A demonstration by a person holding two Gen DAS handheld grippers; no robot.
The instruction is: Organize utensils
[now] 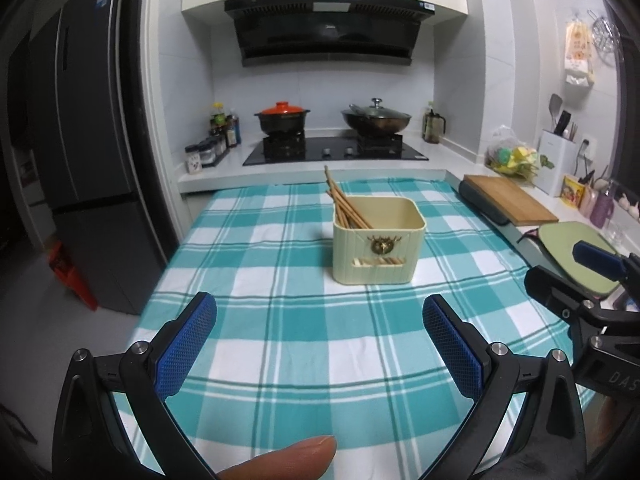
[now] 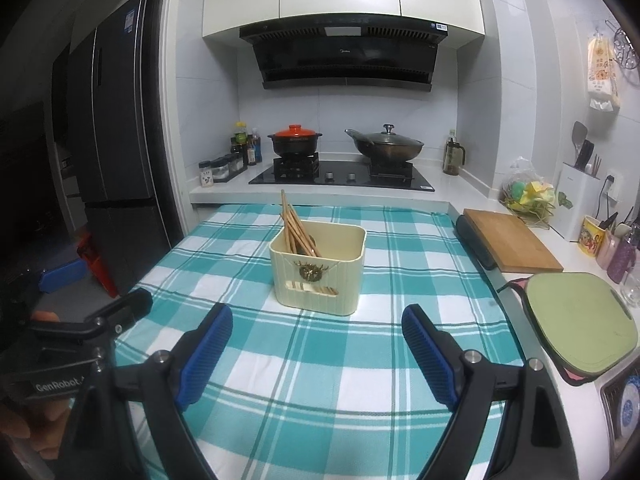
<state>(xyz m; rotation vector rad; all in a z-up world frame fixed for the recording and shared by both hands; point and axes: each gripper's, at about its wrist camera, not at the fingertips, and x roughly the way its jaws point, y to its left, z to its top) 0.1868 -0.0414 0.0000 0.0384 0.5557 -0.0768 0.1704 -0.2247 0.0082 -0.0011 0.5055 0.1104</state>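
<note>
Cream holder (image 1: 378, 240) stands upright near the middle of the checked cloth (image 1: 280, 340) on the worktop, with a bundle of chopsticks (image 1: 344, 204) inside, leaning toward its far-left corner, tips above the rim. Left gripper (image 1: 319, 344) and right gripper (image 2: 317, 354) both hover over the cloth on the near side of the holder, apart from it; fingers of each spread wide with nothing between them. Behind the cloth: hob with red-lidded pot (image 1: 283, 117) and lidded wok (image 1: 376, 118); wooden board (image 1: 508, 199) and green board (image 2: 580, 322) to the right.
</note>
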